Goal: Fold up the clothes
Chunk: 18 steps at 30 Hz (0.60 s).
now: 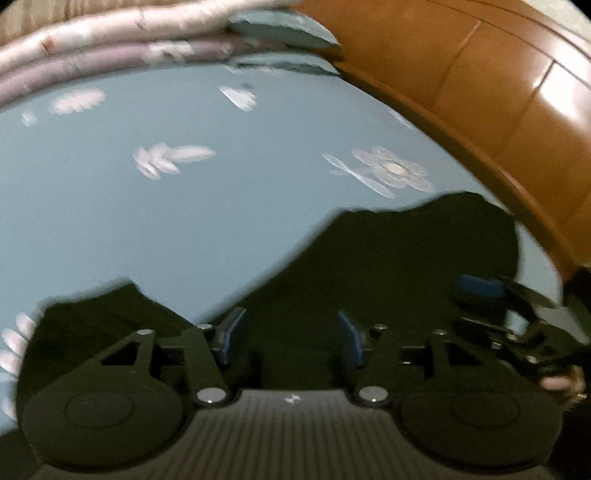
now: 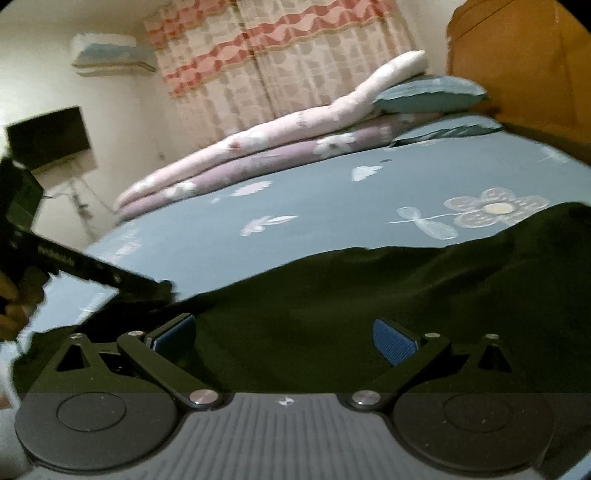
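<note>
The dark garment (image 1: pixel 388 266) lies spread on your blue flowered bedsheet (image 1: pixel 147 221), near the wooden headboard (image 1: pixel 498 92). Your left gripper (image 1: pixel 291 332) hangs over it, jaws apart, nothing pinched. Your right gripper (image 2: pixel 284 336) gapes wide above the cloth too.

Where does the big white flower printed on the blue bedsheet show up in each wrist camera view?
Left wrist view: flower, right of centre, just above the dark garment.
Right wrist view: flower, far right, at the dark garment's upper edge.
Shared landmark: the folded pink quilt.
</note>
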Motion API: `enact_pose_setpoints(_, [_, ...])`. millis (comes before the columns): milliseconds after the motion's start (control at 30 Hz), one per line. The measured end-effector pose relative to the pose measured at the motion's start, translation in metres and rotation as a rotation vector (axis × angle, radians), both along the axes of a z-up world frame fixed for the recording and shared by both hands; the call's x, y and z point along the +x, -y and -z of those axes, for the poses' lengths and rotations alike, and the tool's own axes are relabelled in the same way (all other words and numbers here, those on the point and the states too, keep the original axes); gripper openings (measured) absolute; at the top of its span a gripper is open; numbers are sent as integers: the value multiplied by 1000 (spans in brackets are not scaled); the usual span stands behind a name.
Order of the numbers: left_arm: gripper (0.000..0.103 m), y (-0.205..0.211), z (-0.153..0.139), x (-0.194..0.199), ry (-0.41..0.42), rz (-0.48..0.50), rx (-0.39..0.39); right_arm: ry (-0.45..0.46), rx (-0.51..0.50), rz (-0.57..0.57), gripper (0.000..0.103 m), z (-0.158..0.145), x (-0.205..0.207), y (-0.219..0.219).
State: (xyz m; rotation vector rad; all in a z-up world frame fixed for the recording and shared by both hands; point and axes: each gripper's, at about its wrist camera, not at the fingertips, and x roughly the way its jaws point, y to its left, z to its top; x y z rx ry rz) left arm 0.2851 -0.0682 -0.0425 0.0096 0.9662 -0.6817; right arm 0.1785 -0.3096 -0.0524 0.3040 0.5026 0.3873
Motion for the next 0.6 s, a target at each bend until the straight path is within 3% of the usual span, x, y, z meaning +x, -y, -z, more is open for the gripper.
enact_pose_setpoints(233, [56, 3, 39, -4, -212, -33, -52, -174, 302, -261, 103, 5, 14, -6])
enact_pose_setpoints(367, [55, -2, 45, 0, -251, -48, -46, -309, 287, -317, 103, 11, 37, -31])
enact_pose_setpoints(433, [60, -11, 47, 1, -295, -54, -94, -388, 259, -350, 103, 17, 46, -42])
enact_pose_setpoints(500, [60, -20, 48, -1, -325, -70, -116, -407, 232, -365, 103, 18, 47, -47])
enact_pose_setpoints(600, [60, -30, 47, -9, -356, -67, -126, -463, 273, -401, 103, 14, 44, -44])
